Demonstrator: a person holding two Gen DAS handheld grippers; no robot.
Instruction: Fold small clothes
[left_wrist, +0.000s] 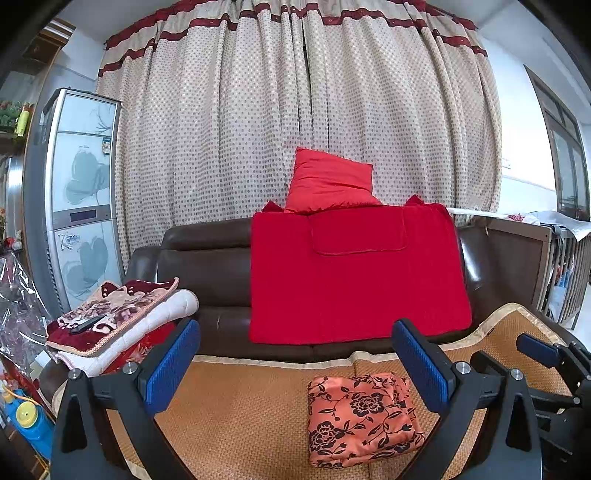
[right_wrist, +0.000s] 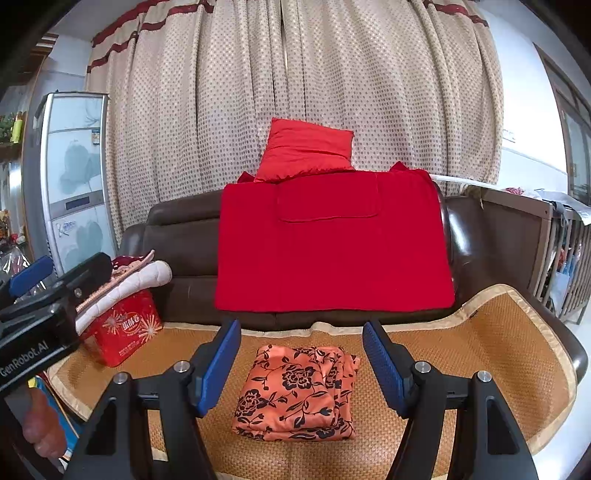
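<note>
Folded floral garment (right_wrist: 297, 393) lies untouched; left gripper (left_wrist: 295, 365) and right gripper (right_wrist: 301, 365) gape wide, empty.

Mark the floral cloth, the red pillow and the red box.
floral cloth (right_wrist: 295, 395), right wrist view, middle of folded top.
red pillow (right_wrist: 306, 151), right wrist view, centre of face.
red box (right_wrist: 125, 328), right wrist view, front face.

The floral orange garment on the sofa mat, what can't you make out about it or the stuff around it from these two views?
- Floral garment: already folded, so its type and inner layers are hidden in both views.
- Red box: its top is covered by the folded blankets, and the label is too small to read.
- Left gripper fingers hide part of the woven mat in the left wrist view.
</note>
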